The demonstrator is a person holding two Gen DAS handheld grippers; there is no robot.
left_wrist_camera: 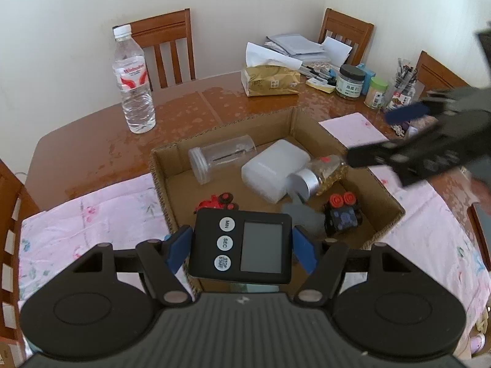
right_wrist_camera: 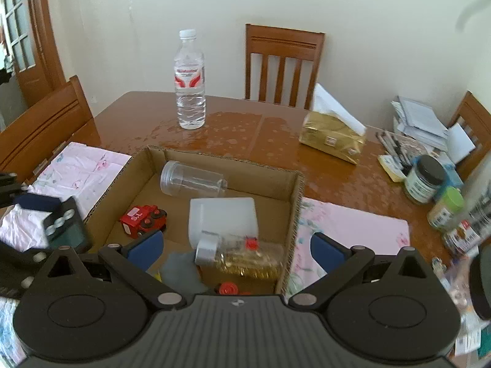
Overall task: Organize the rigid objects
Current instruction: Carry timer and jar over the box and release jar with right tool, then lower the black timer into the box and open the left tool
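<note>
A glossy brown wooden desk (right_wrist_camera: 245,135) stands against cream walls, ringed by wooden chairs (right_wrist_camera: 284,67), with pink floral cloths (left_wrist_camera: 92,214) under an open cardboard box (left_wrist_camera: 310,128). The left hand-held gripper (left_wrist_camera: 241,245), angled down over the box's near edge, clamps a black digital timer (left_wrist_camera: 242,245) between its blue pads. The right hand-held gripper (right_wrist_camera: 236,245) hangs wide apart and empty above a gold-filled jar with silver lid (right_wrist_camera: 245,257). A grey object (right_wrist_camera: 181,271) in the box is too blurred to identify.
</note>
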